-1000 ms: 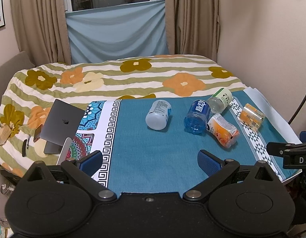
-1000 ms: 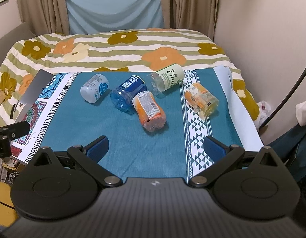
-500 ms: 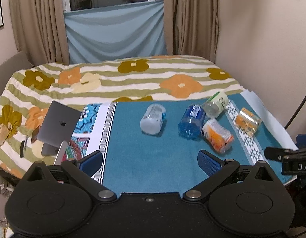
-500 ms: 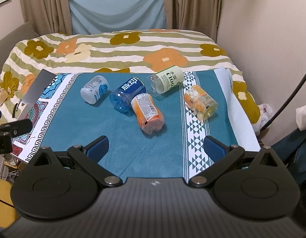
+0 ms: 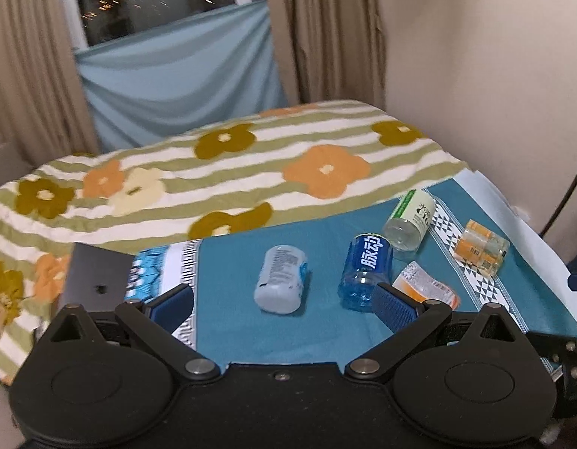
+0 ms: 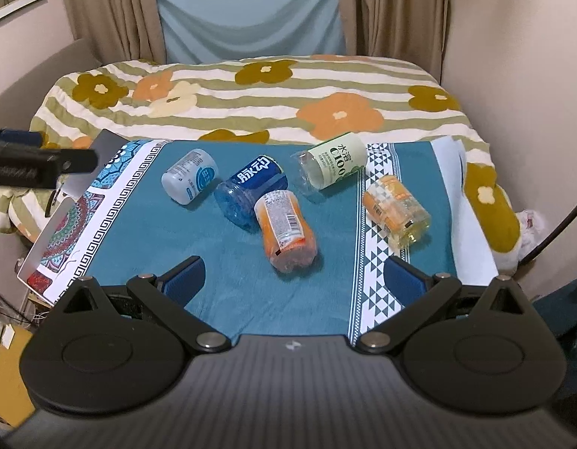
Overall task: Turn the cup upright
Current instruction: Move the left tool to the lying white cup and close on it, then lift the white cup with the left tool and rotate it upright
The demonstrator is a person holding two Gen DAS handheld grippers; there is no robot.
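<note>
Several cut-bottle cups lie on their sides on a teal cloth (image 6: 232, 262): a white one (image 6: 190, 181) (image 5: 281, 278), a blue one (image 6: 251, 191) (image 5: 365, 271), an orange one (image 6: 286, 230) (image 5: 425, 290), a green-labelled clear one (image 6: 333, 164) (image 5: 410, 219) and a yellow-orange clear one (image 6: 397, 209) (image 5: 481, 252). My left gripper (image 5: 284, 305) is open and empty, near the white and blue cups. My right gripper (image 6: 294, 280) is open and empty, just short of the orange cup.
The cloth covers a table in front of a bed with a flowered striped blanket (image 6: 269, 93). A closed grey laptop (image 5: 93, 277) lies at the cloth's left edge. A wall (image 6: 520, 75) stands close on the right. The left gripper's body (image 6: 37, 166) shows at the right wrist view's left.
Both grippers have moved forward towards the cups, which look larger now. The left view has tilted and swung left. Both stay open; no cup has moved.
</note>
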